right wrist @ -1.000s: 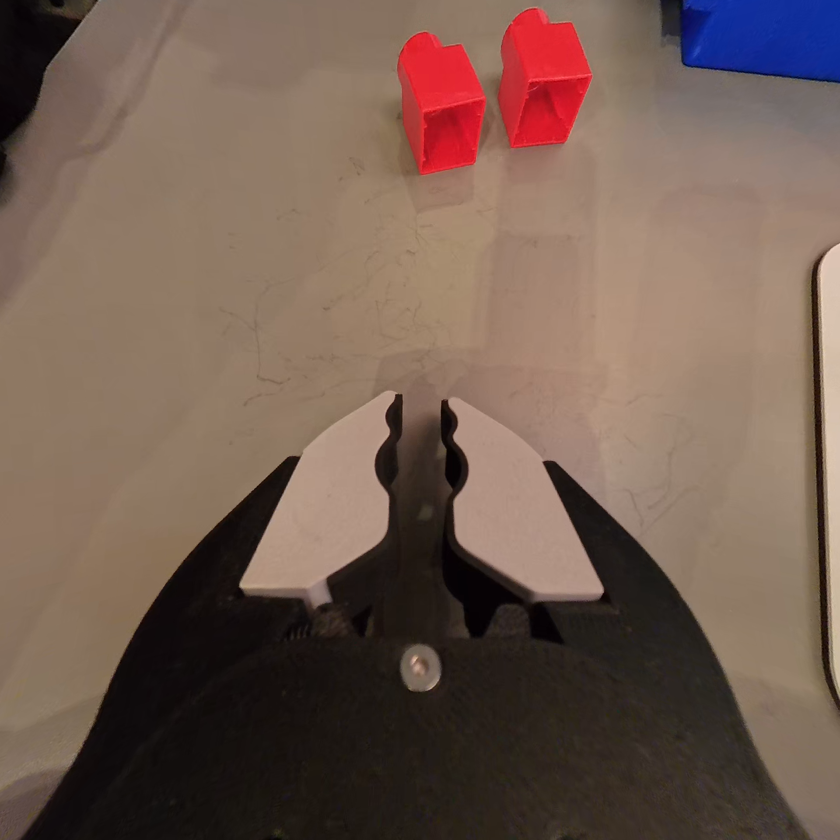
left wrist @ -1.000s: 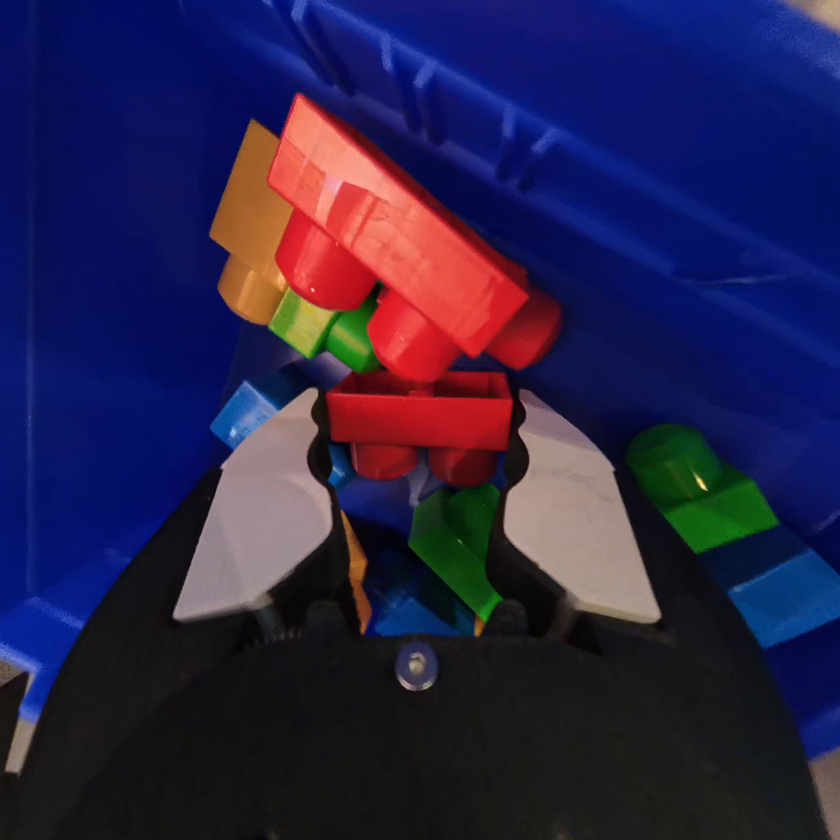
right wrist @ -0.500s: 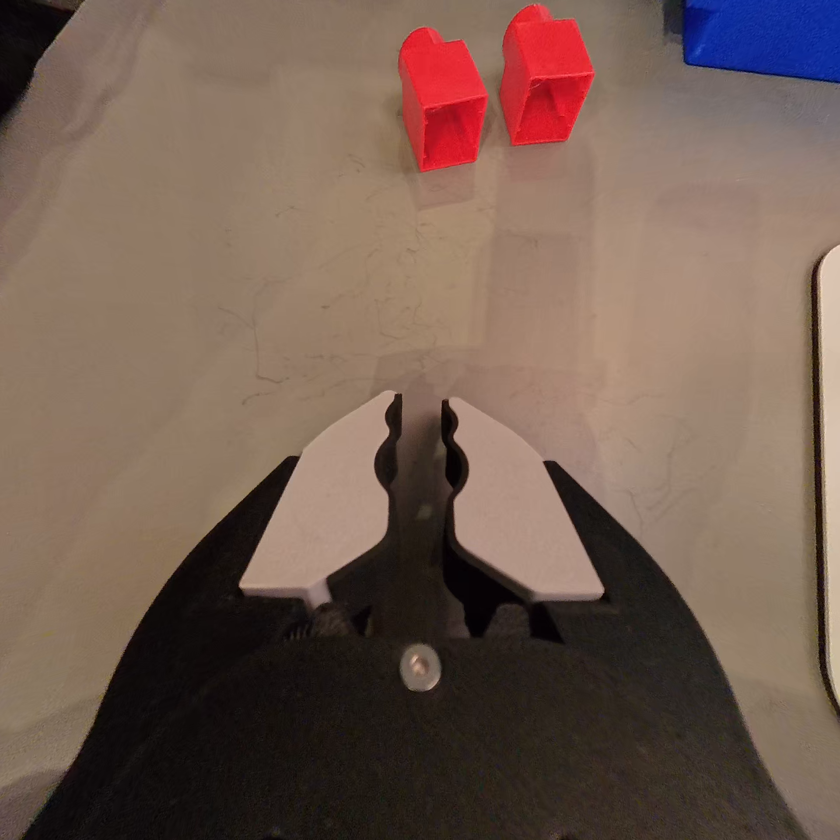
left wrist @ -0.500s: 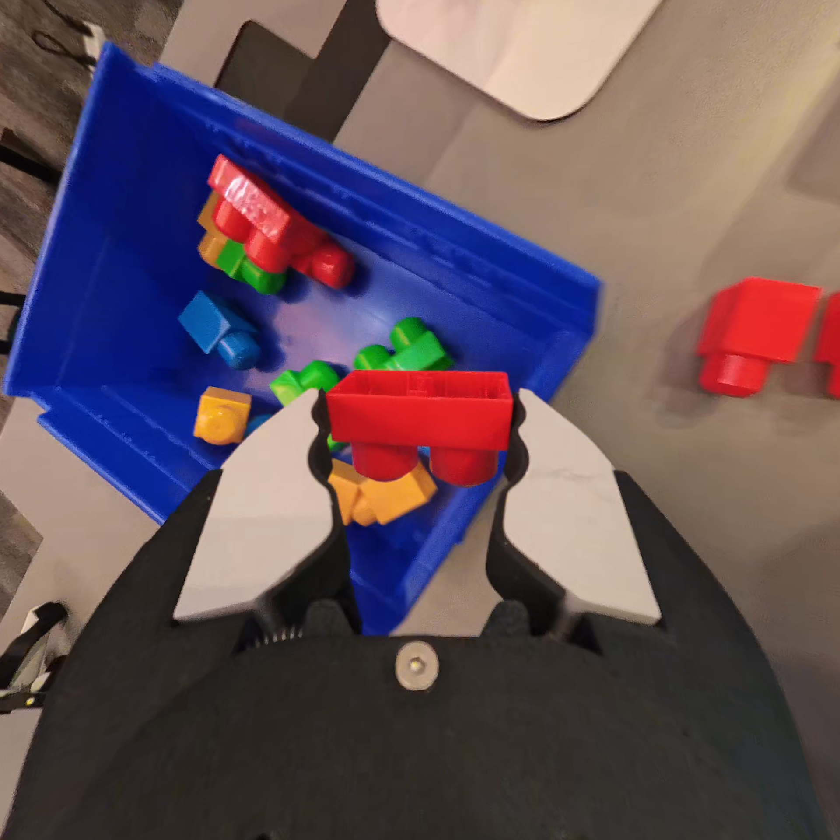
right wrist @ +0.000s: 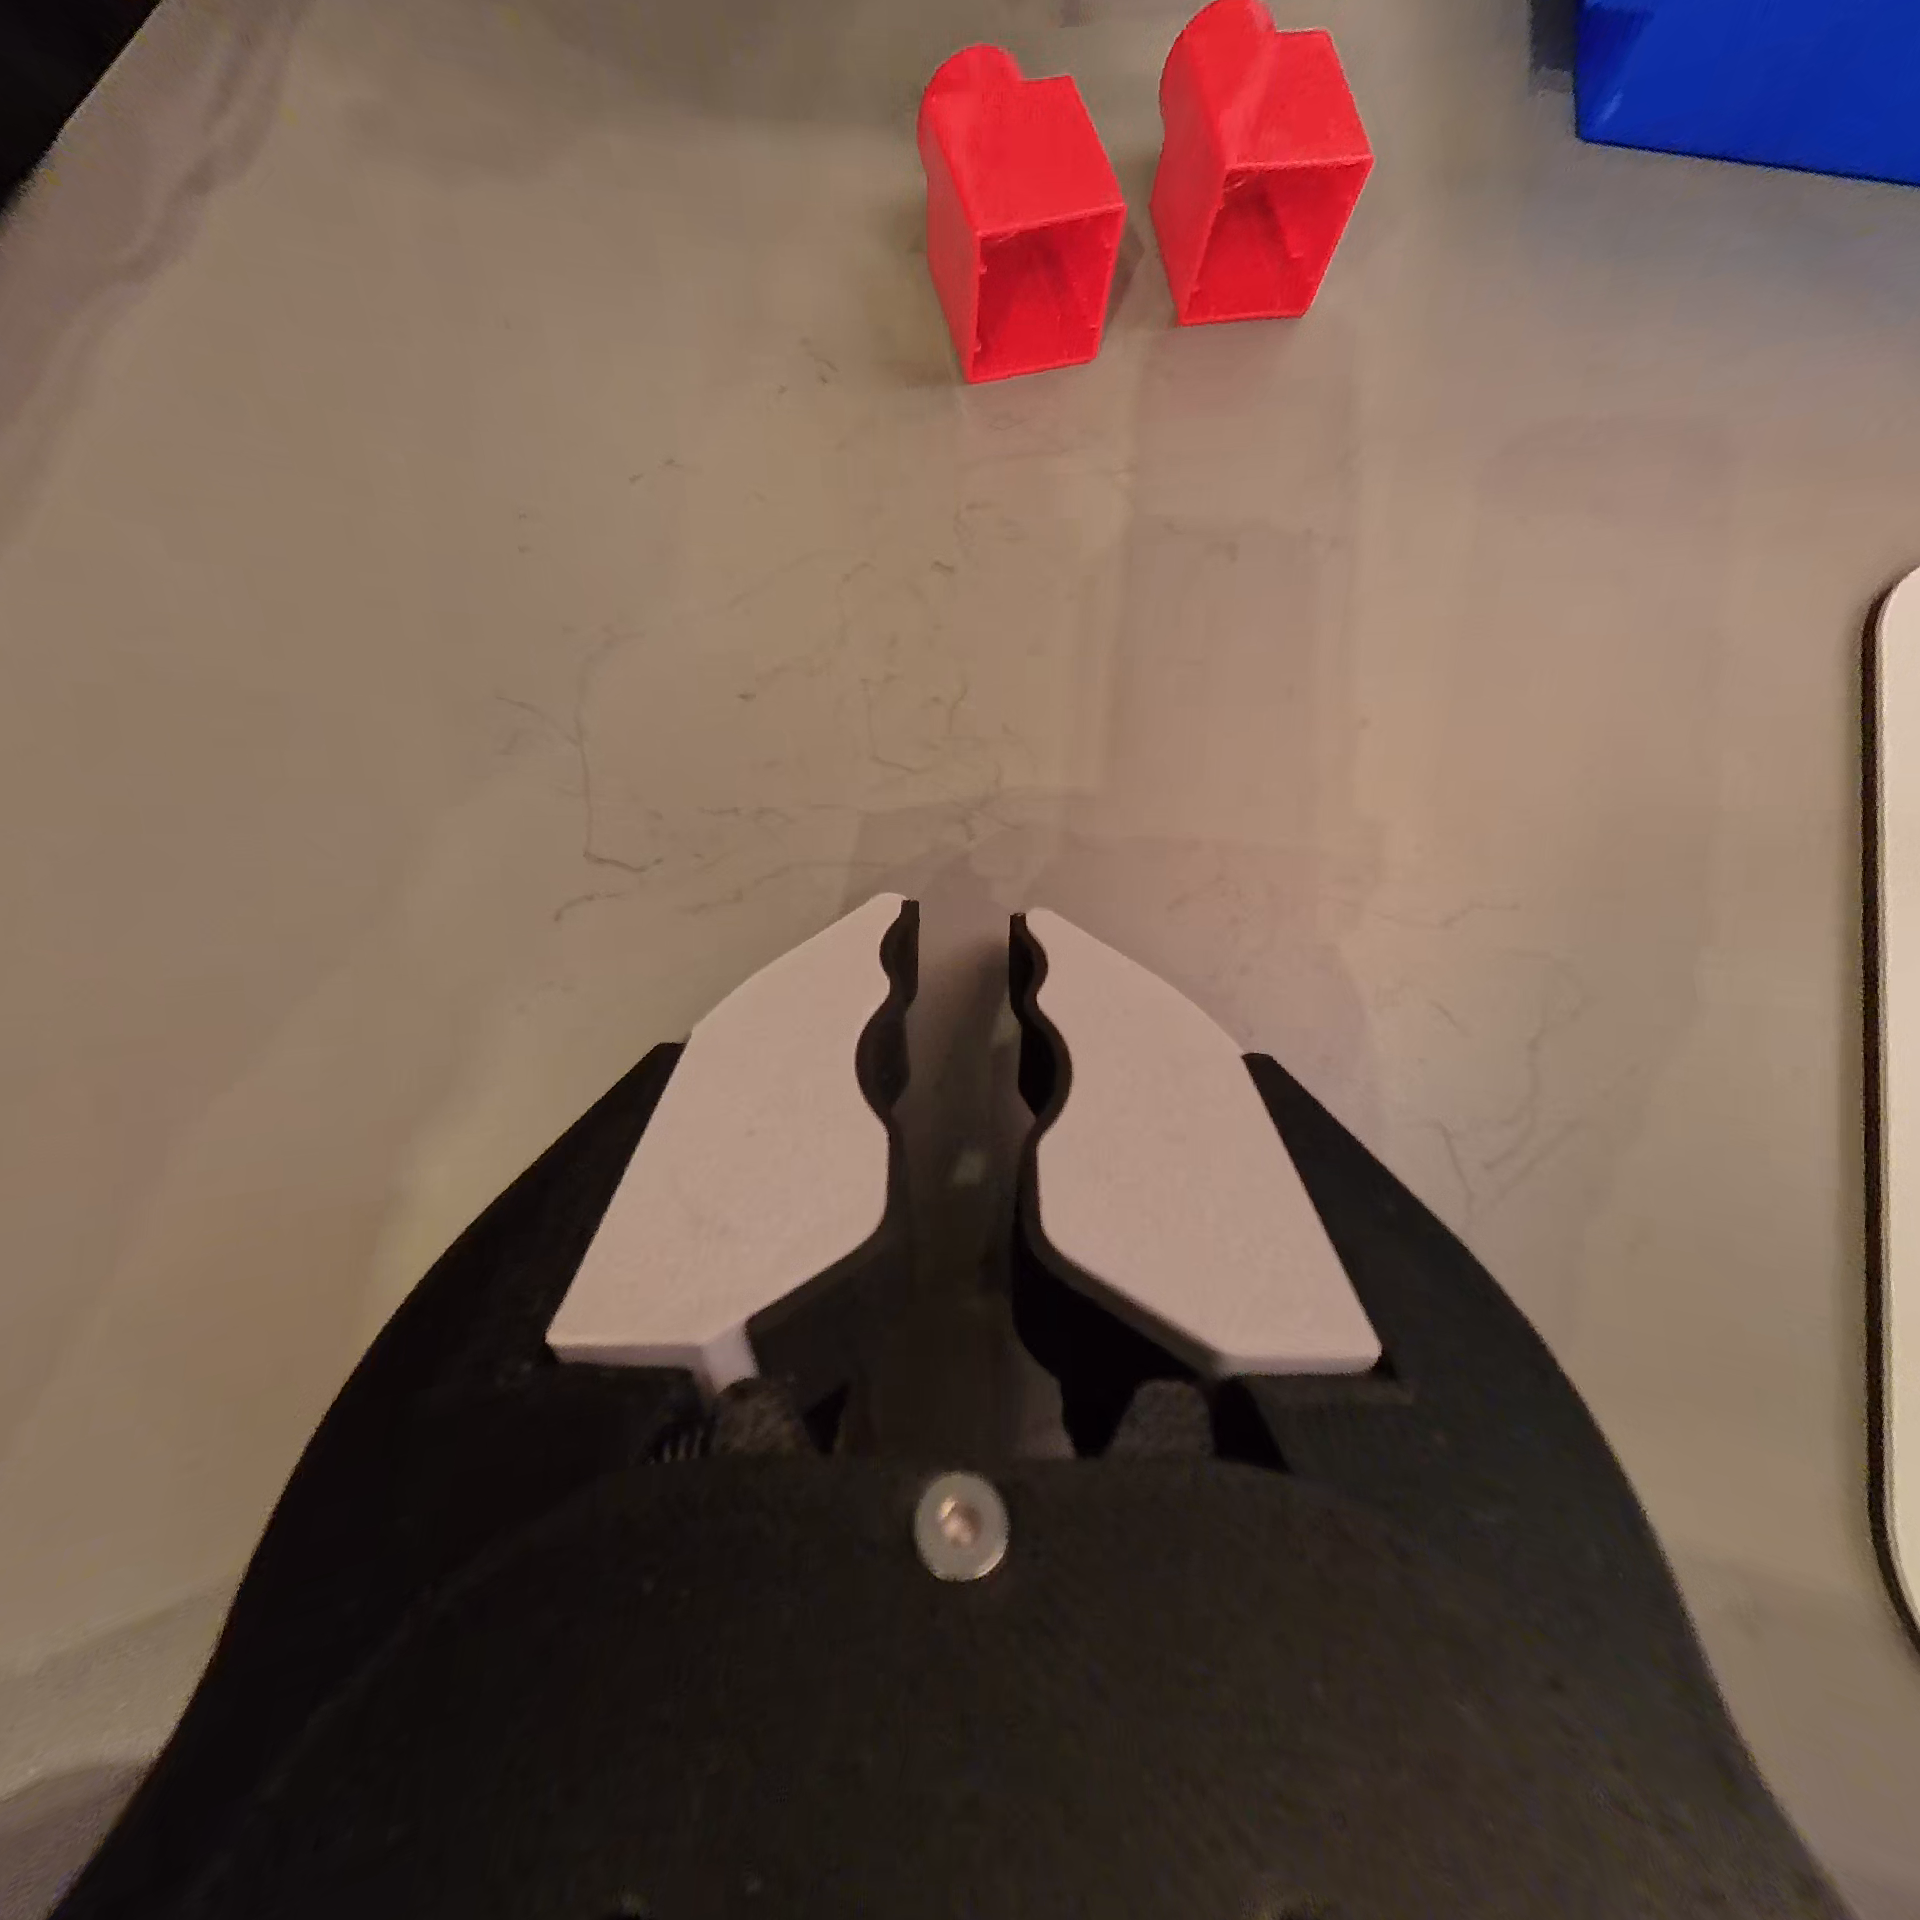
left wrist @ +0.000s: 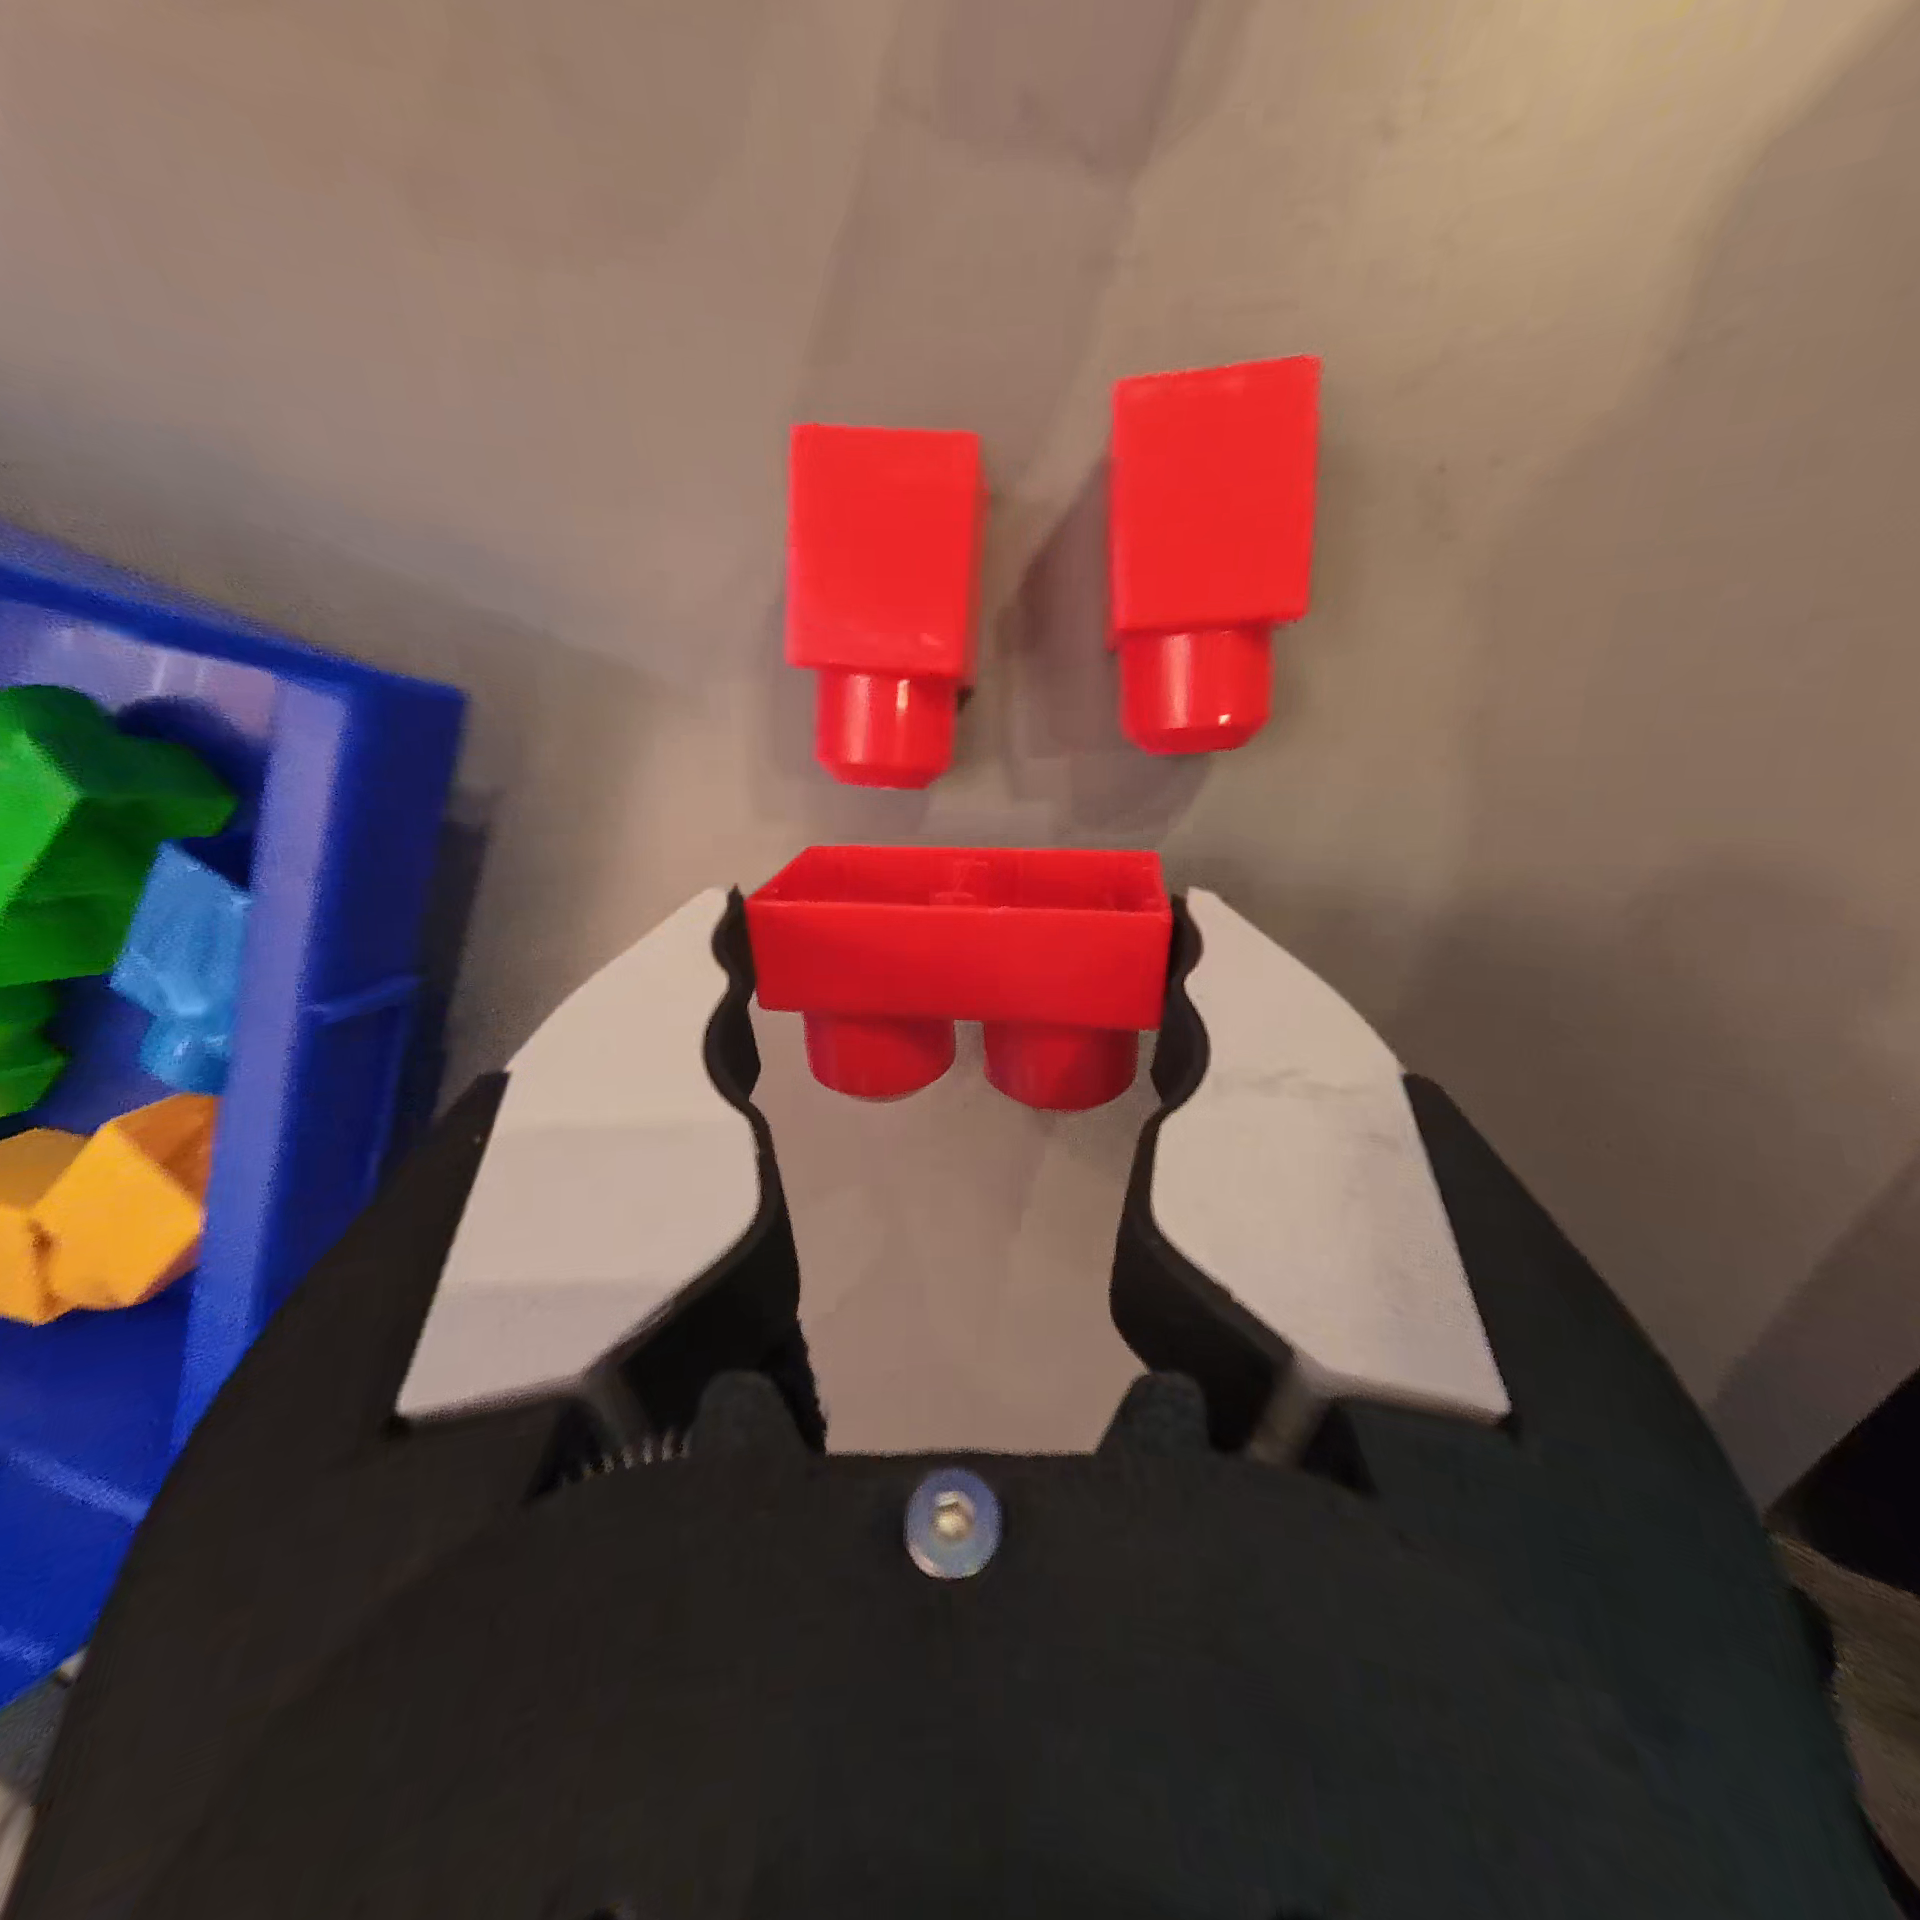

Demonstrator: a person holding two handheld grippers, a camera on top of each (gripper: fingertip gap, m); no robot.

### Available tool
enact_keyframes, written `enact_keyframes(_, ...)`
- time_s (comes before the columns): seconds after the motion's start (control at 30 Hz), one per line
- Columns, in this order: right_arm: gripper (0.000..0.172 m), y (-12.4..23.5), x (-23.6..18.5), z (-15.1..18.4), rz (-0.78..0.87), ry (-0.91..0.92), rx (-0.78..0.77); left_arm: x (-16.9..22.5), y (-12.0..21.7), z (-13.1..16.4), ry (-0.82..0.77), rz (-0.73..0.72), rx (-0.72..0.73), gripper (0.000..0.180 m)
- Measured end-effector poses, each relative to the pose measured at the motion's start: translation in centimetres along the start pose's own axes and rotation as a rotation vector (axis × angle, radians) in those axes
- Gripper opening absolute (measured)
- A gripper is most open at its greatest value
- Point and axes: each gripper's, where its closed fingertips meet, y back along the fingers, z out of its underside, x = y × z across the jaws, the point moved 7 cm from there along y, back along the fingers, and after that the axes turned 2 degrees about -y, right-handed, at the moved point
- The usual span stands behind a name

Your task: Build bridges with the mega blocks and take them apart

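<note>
My left gripper is shut on a red two-stud block, both pads pressed on its ends, its hollow underside facing away from me. It hangs just short of two red one-stud blocks, the left one and the right one, which stand side by side on the grey table. The same pair shows at the top of the right wrist view, left and right. My right gripper is open a little with nothing between its pads, low over the table well short of the pair.
A blue bin with green, blue and orange blocks stands at the left in the left wrist view; its corner shows at the top right of the right wrist view. A white board edge lies at the right. The tips of one gripper are about 25 centimetres away from the tips of the other.
My left gripper has lifted the red two-stud block out of the blue bin and carried it over to the two red one-stud blocks on the table. The right gripper has stayed still.
</note>
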Motion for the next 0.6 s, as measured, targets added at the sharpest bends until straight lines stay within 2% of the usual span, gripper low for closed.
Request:
enact_keyframes(0.1, 0.017, 0.0, 0.0, 0.0, -0.002, -0.001, 0.002, 0.7, -1.2, 0.3, -0.015, 0.001, -0.064, 0.075)
enact_keyframes(0.2, 0.017, 0.0, 0.0, 0.0, -0.002, -0.002, 0.003, 1.1, -2.1, 0.4, -0.012, 0.036, -0.051, 0.076)
enact_keyframes(0.23, 0.017, 0.0, 0.0, 0.0, -0.002, -0.002, 0.003, 1.0, -2.1, 0.4, 0.003, 0.032, -0.041, 0.083)
enact_keyframes(0.27, 0.017, 0.0, 0.0, 0.0, -0.002, -0.002, 0.004, 0.8, -1.9, 0.5, 0.011, 0.019, -0.024, 0.089)
enact_keyframes(0.4, 0.017, 0.1, 0.0, 0.0, -0.003, -0.003, 0.005, 0.7, -0.6, 0.8, 0.036, 0.013, 0.064, 0.094)
enact_keyframes(0.6, 0.019, 0.0, 0.2, -0.1, 0.005, -0.009, 0.008, 0.5, 0.3, 4.2, 0.099, -0.025, 0.052, 0.091)
